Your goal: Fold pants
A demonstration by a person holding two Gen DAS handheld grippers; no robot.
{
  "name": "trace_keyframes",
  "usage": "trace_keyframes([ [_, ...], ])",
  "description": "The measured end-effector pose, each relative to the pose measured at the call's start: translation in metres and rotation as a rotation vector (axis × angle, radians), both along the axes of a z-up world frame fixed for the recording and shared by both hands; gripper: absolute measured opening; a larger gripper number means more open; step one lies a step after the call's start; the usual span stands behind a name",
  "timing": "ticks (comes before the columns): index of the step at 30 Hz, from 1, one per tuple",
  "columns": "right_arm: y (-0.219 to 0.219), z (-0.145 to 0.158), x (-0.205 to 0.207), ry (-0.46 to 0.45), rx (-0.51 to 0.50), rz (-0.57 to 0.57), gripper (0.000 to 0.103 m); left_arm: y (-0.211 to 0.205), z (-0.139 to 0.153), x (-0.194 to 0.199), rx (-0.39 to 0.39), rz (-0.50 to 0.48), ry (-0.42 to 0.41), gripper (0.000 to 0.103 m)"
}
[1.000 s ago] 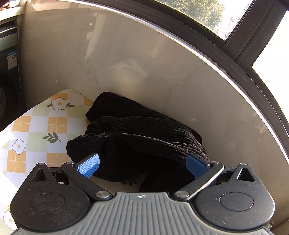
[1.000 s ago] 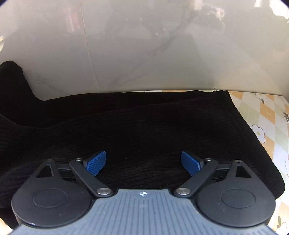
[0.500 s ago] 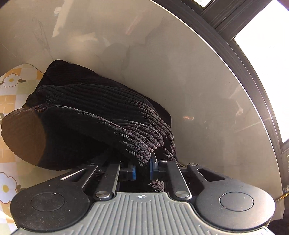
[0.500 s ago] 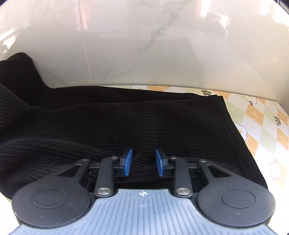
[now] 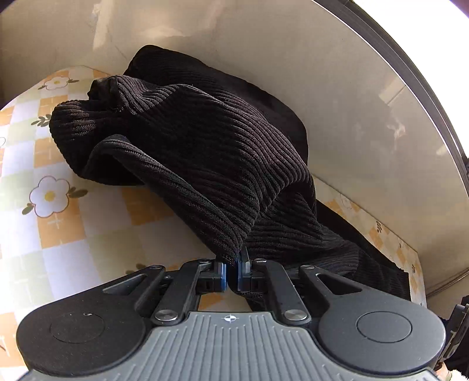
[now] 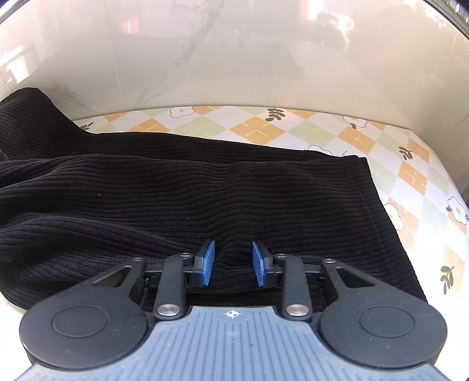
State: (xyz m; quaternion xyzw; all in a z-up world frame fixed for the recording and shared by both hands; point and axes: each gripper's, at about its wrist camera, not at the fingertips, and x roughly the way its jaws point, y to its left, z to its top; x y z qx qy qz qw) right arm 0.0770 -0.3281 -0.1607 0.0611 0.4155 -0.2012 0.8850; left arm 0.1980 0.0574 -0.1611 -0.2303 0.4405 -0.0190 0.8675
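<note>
Black ribbed pants — lengthwise along wall | left gripper pinches hem | right gripper clamps fold

light: bright daylight | glare: glossy wall sheen, blown-out window above it | focus: sharp | edges: fisheye-curved

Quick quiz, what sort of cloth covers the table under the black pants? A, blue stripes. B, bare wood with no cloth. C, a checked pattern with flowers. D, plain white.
C: the tablecloth beside the black pants shows orange and green checks with white flowers and small leaf sprigs.
</note>
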Motion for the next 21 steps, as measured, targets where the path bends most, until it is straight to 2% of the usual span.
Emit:
trace_keyframes([
  [6, 0.001, 0.002, -0.003, 0.01, 0.001, 0.0, 0.03, -0.04, -0.01, -0.07, -0.027, -0.015, 0.093, 0.007],
  [7, -0.001, -0.007, 0.008, 0.01, 0.004, -0.002, 0.03, -0.046, -0.011, -0.079, -0.031, -0.026, 0.102, 0.008],
  [10, -0.008, -0.004, 0.006, 0.015, -0.002, -0.009, 0.03, -0.07, -0.012, -0.105, -0.038, -0.072, 0.127, 0.008],
  [17, -0.05, -0.008, -0.008, 0.023, -0.035, -0.053, 0.03, -0.117, -0.007, -0.138, -0.045, -0.182, 0.14, 0.008],
  [20, -0.057, -0.009, -0.009, 0.006, -0.042, -0.09, 0.031, -0.124, -0.003, -0.146, -0.052, -0.182, 0.126, 0.009],
  [21, -0.059, -0.01, -0.007, -0.001, -0.043, -0.103, 0.032, -0.123, 0.001, -0.149, -0.066, -0.153, 0.12, 0.009],
])
